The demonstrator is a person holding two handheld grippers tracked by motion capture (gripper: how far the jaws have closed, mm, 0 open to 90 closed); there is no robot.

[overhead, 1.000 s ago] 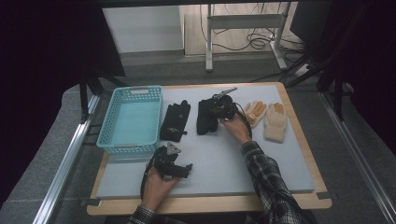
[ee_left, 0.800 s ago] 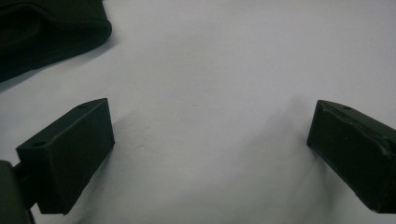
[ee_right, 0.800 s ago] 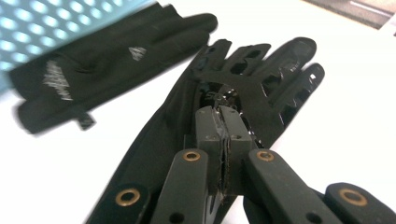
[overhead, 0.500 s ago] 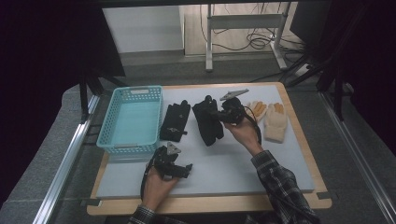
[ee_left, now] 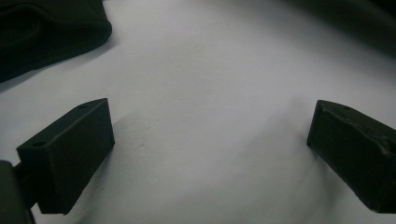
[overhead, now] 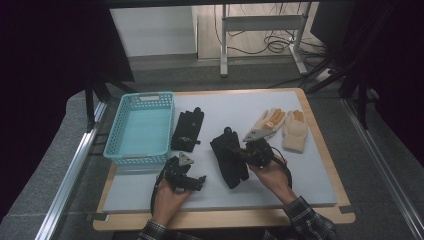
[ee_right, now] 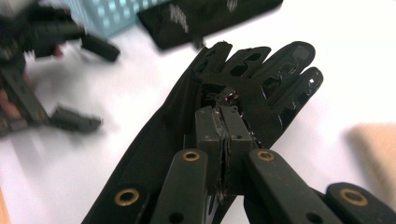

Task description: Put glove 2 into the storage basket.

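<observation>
One black glove [overhead: 229,159] lies mid-tabletop, pinched tight in the right claw [overhead: 242,150] coming in from its three o'clock. At eight o'clock of it the left claw [overhead: 196,181] rests spread wide, empty, over bare tabletop [overhead: 280,185].

— What colour is the glove [ee_right: 243,88] pinched in the right gripper [ee_right: 223,122]?
— Black, with glossy black grip patches on the fingers; the gripper is black too, with brass-coloured rivets
— And the other gloves?
— Another black glove [overhead: 188,129] by the basket [overhead: 141,128], which is turquoise with a lattice pattern. Two cream gloves [overhead: 282,127] show orange on the fingers
— The surface?
— A pale grey mat [overhead: 310,170] on a light wooden board [overhead: 227,219]; the sleeve [overhead: 310,222] is dark plaid
</observation>
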